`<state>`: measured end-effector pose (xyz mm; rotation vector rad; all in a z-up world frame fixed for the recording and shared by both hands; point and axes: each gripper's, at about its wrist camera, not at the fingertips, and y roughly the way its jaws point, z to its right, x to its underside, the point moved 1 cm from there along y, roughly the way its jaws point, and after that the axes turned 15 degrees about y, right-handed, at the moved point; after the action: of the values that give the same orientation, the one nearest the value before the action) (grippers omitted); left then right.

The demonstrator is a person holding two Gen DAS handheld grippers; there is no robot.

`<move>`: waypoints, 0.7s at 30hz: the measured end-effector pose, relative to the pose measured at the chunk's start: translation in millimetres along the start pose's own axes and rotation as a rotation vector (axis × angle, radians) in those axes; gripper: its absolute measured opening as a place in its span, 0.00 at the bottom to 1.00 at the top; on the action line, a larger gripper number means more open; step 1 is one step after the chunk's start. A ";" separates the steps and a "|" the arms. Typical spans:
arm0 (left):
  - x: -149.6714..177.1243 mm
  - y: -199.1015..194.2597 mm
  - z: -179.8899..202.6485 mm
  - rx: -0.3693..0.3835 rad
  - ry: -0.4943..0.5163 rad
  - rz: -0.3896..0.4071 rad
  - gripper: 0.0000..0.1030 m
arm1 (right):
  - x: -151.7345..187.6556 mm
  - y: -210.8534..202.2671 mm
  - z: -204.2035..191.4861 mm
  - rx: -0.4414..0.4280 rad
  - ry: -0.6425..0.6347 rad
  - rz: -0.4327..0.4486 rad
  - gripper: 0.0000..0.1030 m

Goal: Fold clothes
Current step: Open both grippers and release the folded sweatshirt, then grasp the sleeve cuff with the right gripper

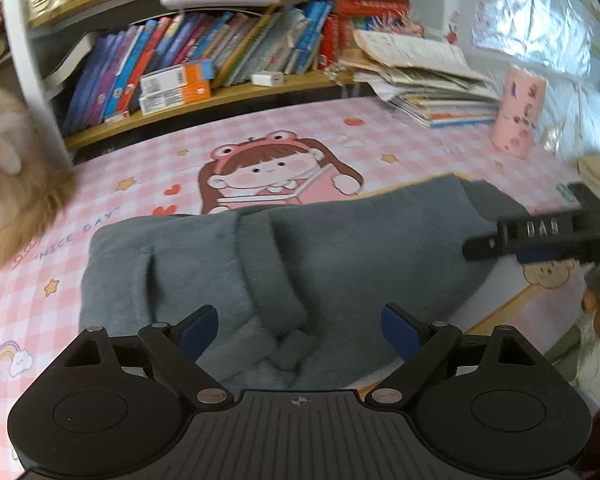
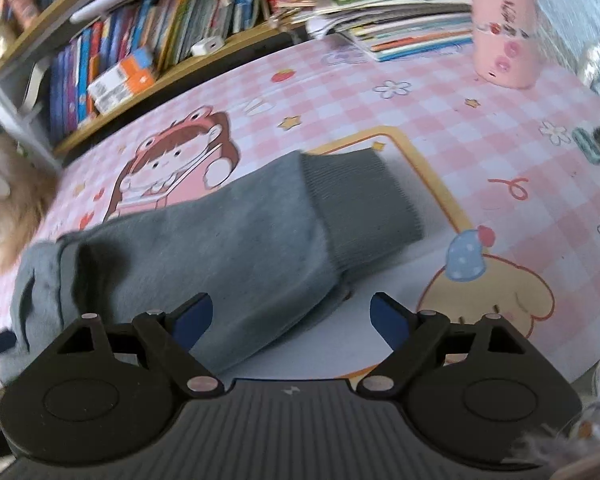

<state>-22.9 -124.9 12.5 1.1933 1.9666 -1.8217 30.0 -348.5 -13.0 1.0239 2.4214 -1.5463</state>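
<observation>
Grey fleece, a folded garment (image 1: 300,248), lies across the middle of a pink checked mat (image 1: 140,176) printed with a cartoon girl (image 1: 268,176) and the words "NICE DAY". Its ribbed cuff (image 2: 364,208) points toward the right side of the mat, resting on a yellow-bordered panel beside a cartoon dog (image 2: 496,304).

Seen from the left wrist, the left gripper (image 1: 298,332) hangs over the garment's near edge with its blue-padded fingers (image 1: 200,330) spread wide, holding nothing. The right gripper (image 2: 290,320) also stands spread and empty, its left finger over the grey cloth and its right finger over bare mat; in the left view it reaches in from the right edge, blurred, above the cuff end.

Behind the mat, a wooden shelf (image 1: 204,100) carries a row of leaning books (image 1: 204,48), an orange box (image 1: 176,88) and a white charger (image 1: 267,78). A loose stack of magazines (image 1: 428,76) sits at the mat's far right, with a pink cup (image 1: 518,112) just beside it. Tan fur (image 1: 8,168) fills the left edge.
</observation>
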 end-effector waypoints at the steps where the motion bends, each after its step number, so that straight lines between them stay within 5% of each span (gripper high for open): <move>1: -1.7 1.3 1.8 -0.002 -0.001 -0.010 0.88 | -3.5 0.9 4.6 -0.009 0.020 -0.004 0.81; 7: -9.7 4.9 12.2 -0.018 0.003 -0.047 0.88 | -24.3 6.3 32.5 -0.060 0.138 -0.028 0.55; 13: -15.0 3.4 22.3 -0.023 0.044 -0.058 0.88 | -38.7 13.1 46.1 -0.093 0.239 -0.044 0.42; 21: -12.8 2.6 19.9 -0.043 0.030 -0.082 0.88 | -41.1 21.1 37.0 -0.055 0.202 -0.028 0.23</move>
<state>-20.0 -148.5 14.5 1.1501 2.0899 -1.8004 64.0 -393.7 -30.2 1.1940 2.6039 -1.4395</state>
